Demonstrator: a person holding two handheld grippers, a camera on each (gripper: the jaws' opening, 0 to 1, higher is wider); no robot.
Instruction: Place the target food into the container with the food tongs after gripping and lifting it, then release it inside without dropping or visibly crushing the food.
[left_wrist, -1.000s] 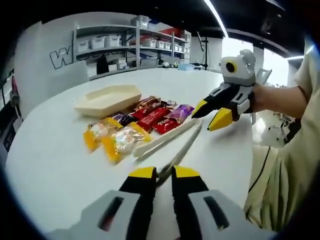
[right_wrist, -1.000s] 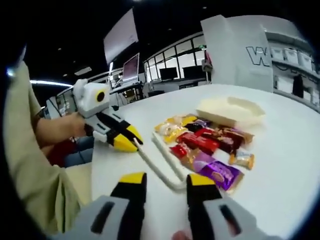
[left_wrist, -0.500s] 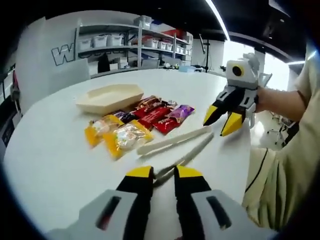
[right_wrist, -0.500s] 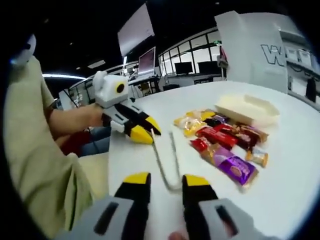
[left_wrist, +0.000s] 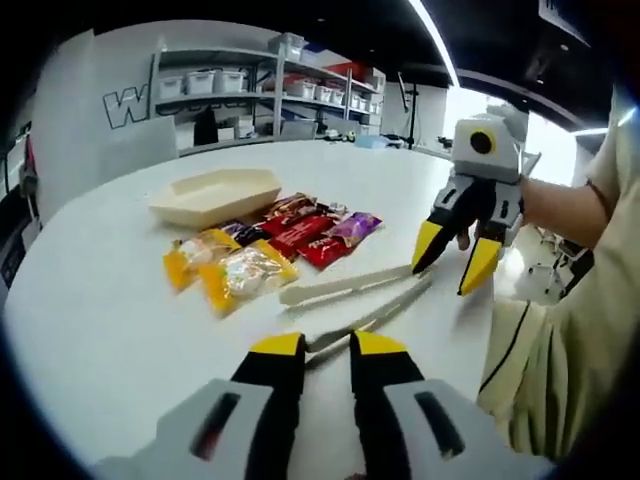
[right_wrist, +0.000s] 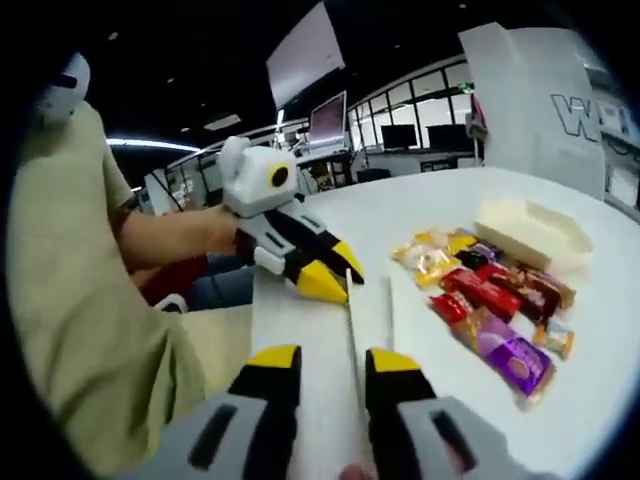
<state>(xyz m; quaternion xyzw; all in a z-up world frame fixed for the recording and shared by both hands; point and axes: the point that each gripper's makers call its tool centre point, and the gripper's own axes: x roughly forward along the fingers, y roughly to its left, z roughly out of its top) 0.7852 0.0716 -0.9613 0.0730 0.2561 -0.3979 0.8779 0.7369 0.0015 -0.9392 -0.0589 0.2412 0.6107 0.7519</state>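
Observation:
White plastic tongs (left_wrist: 350, 285) lie on the white table, two arms spread towards me. My left gripper (left_wrist: 327, 345) is shut on the near end of one arm. My right gripper (left_wrist: 452, 268) comes in from the right, jaws apart, straddling the tongs' joined far end. In the right gripper view the tongs (right_wrist: 368, 315) run from the left gripper (right_wrist: 335, 275) down between my right gripper's (right_wrist: 333, 358) jaws. A cream boat-shaped container (left_wrist: 215, 195) (right_wrist: 530, 230) stands behind a heap of wrapped snacks (left_wrist: 270, 245) (right_wrist: 490, 300).
The round table's edge (left_wrist: 480, 330) runs close on the person's side, with a beige sleeve (left_wrist: 560, 330) beyond it. Shelves with bins (left_wrist: 270, 90) stand far behind the table. Bare tabletop (left_wrist: 110, 320) spreads left of the snacks.
My right gripper has come down and closer over the tongs' joined end, and its jaws have narrowed. The left gripper keeps its hold. Snacks and container lie as before.

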